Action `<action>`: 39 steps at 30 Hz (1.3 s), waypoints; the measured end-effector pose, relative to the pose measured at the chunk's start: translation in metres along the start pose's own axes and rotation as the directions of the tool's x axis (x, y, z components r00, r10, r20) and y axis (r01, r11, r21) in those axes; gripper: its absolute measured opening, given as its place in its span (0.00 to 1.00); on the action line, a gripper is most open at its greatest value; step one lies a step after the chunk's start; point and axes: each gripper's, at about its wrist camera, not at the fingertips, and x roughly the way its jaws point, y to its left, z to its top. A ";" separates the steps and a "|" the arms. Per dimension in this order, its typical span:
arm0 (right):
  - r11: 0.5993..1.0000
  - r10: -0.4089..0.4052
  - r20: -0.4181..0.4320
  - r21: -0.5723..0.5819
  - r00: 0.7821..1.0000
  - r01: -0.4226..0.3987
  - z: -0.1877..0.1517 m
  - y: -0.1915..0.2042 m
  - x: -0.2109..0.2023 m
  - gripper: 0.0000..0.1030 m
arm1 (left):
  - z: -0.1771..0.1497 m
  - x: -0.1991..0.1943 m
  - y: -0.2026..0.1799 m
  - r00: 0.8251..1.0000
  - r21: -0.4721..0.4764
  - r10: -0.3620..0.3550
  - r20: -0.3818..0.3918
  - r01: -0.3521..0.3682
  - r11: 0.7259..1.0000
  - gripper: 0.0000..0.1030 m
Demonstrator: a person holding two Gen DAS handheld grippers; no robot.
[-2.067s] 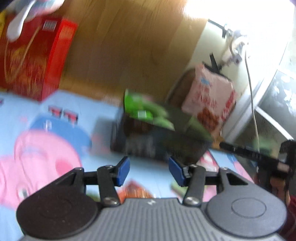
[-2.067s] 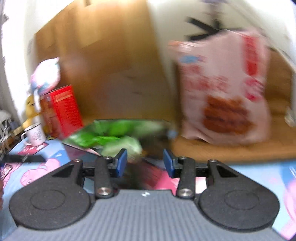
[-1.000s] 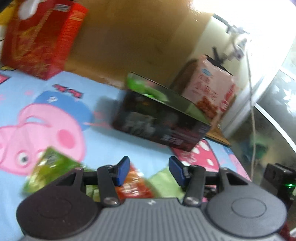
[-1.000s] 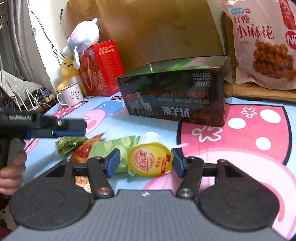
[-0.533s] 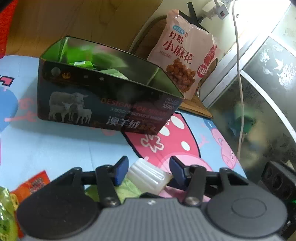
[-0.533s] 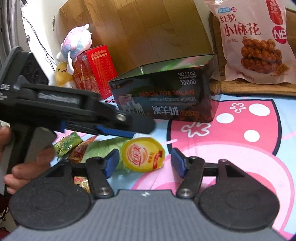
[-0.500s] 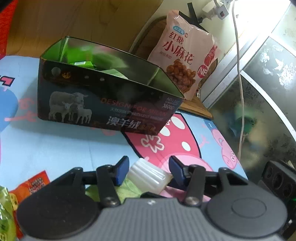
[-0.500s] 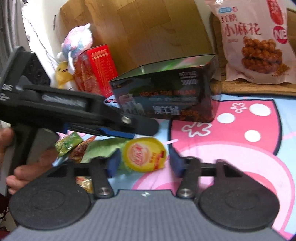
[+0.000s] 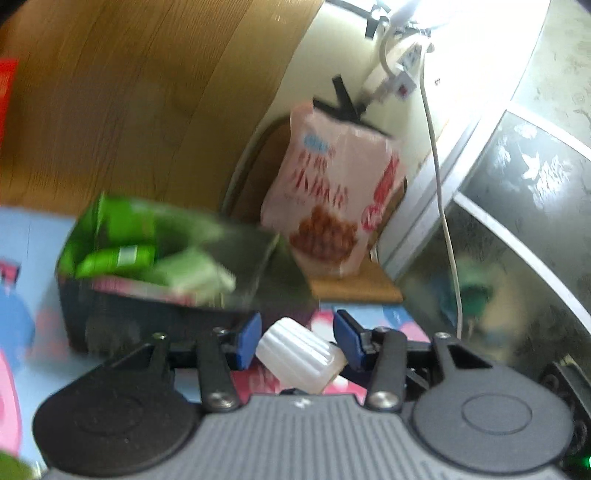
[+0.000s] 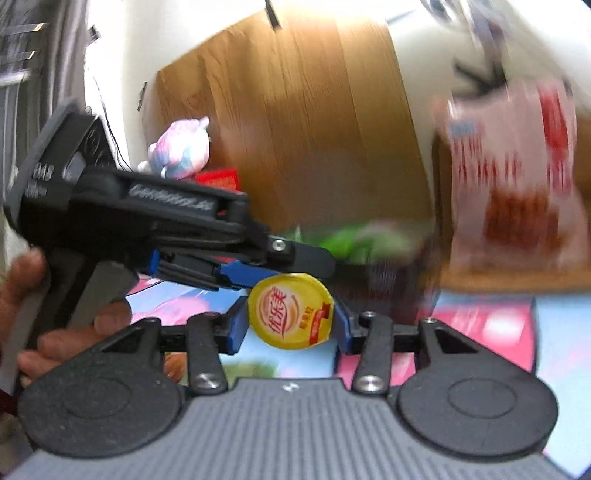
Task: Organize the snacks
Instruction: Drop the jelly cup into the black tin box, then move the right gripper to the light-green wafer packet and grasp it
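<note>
The dark open box (image 9: 159, 310), already holding green packets, lies just ahead and left of the left gripper (image 9: 297, 341), whose jaws are closing on the ribbed white cup (image 9: 299, 354); the right gripper (image 10: 288, 321) pinches the same yellow-lidded cup.

Daylight floods in from the window (image 9: 480, 33), blown out to white glare at the upper right of the left view. Both views smear with motion blur: box (image 9: 155, 258) and bag (image 10: 513, 177) are streaked. Fisheye bending curves the edges.
</note>
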 end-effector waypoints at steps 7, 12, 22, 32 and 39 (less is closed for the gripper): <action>0.984 -0.100 0.054 -0.139 0.993 0.107 0.021 -0.022 0.047 0.48 | 0.037 0.047 -0.005 0.993 0.061 0.110 0.039 -0.112 0.992 0.43; 0.992 -0.116 0.069 -0.045 0.991 0.120 0.003 -0.050 0.061 0.63 | 0.023 0.074 0.003 0.987 0.065 0.157 -0.038 -0.154 0.986 0.45; 0.992 0.112 0.146 -0.069 0.983 -0.103 0.004 -0.043 0.030 0.84 | -0.007 -0.014 0.015 0.996 -0.005 0.081 0.039 -0.081 0.997 0.47; 0.950 0.284 -0.096 -0.108 0.954 -0.294 0.005 0.009 0.025 0.84 | -0.059 -0.111 0.065 0.982 -0.105 0.185 0.044 -0.179 0.978 0.47; 0.971 0.216 -0.294 -0.037 0.931 -0.236 -0.027 0.028 0.027 0.85 | -0.103 -0.140 0.085 0.986 -0.181 0.169 -0.006 -0.167 0.969 0.47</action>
